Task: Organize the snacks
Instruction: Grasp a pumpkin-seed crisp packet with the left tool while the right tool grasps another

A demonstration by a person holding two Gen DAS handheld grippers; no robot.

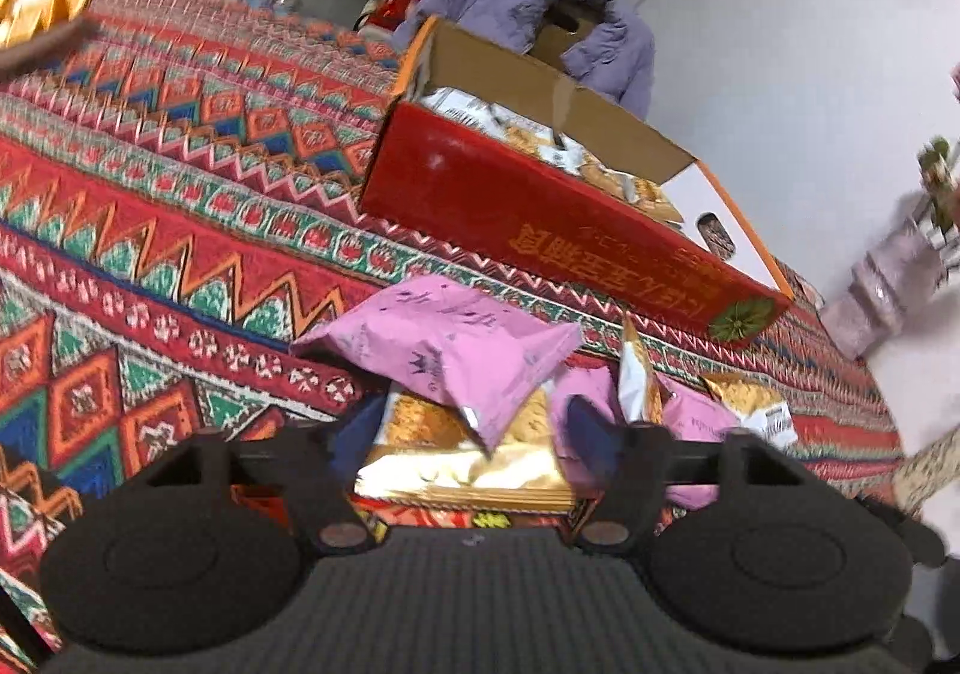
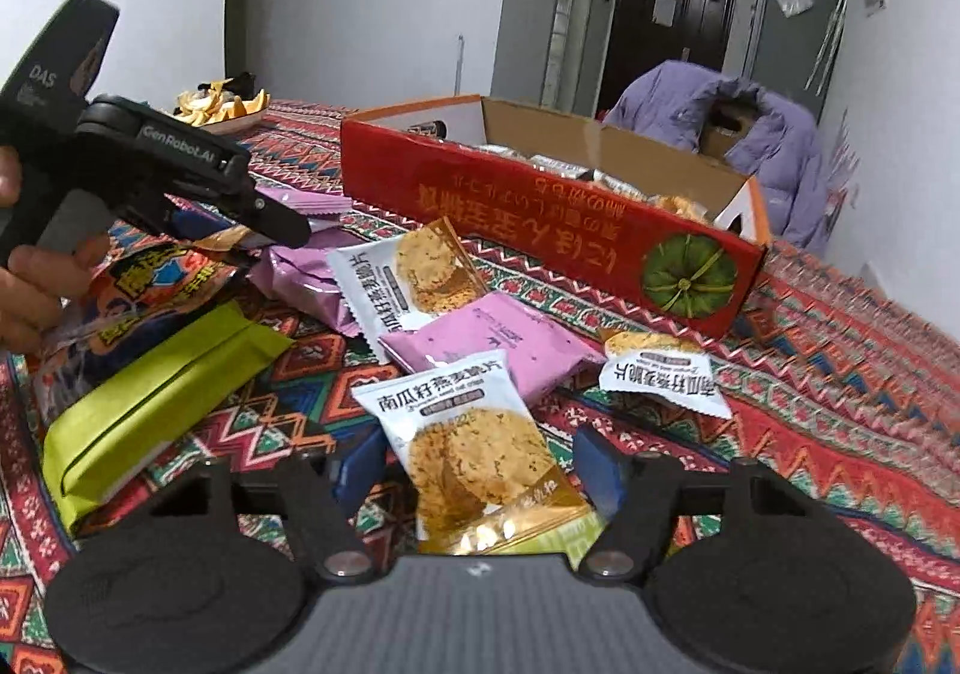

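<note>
An open red cardboard box (image 1: 540, 218) (image 2: 540, 230) with snack packets inside stands on the patterned tablecloth (image 1: 150, 194). My left gripper (image 1: 474, 434) hangs over a heap of packets. A pink packet (image 1: 438, 350) lies on top of it, and a gold-and-white cracker packet (image 1: 468, 464) sits between the blue pads with no clear pinch. My right gripper (image 2: 480, 464) straddles a white oat-cracker packet (image 2: 474, 446), its pads beside the packet's edges. The right wrist view also shows the left gripper (image 2: 282, 230), held by a hand over the packets at the left.
Loose snacks lie in front of the box: pink packets (image 2: 492, 344), white cracker packets (image 2: 666, 368), a lime-green pack (image 2: 156, 398) and a red-blue bag (image 2: 138, 290). A plate of gold wrappers (image 2: 222, 104) stands far left. A purple jacket (image 2: 750, 134) hangs behind the table.
</note>
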